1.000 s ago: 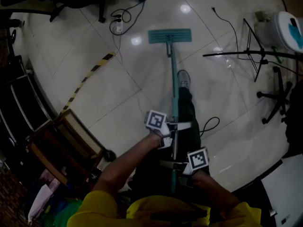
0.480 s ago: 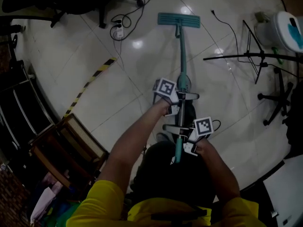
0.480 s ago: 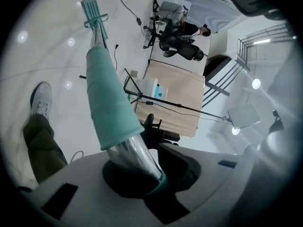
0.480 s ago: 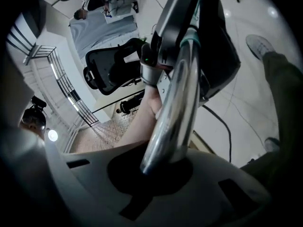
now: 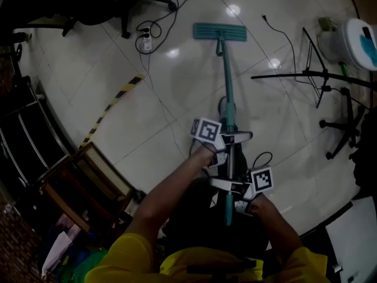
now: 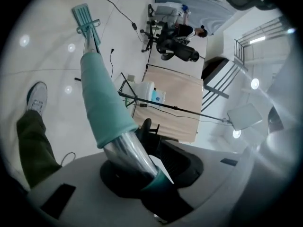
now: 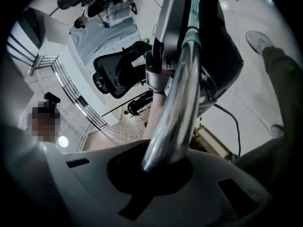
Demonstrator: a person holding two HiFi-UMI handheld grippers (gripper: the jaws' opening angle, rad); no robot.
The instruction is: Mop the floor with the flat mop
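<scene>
Tiled floor (image 5: 177,99), stroke under way; left gripper (image 5: 238,137) opening round the pole (image 5: 227,81); right gripper (image 5: 221,183) clamps it; likely regrip next, then pull.

A wide stretch of bare floor (image 5: 177,93) is left around the head of the flat mop (image 5: 220,32). On its left this room is bounded by a power strip with cables (image 5: 145,42) and by an office chair base (image 5: 126,13). On its right it is bounded by a black stand (image 5: 321,75). At the lower left the way is closed by a wooden chair (image 5: 88,175).
</scene>
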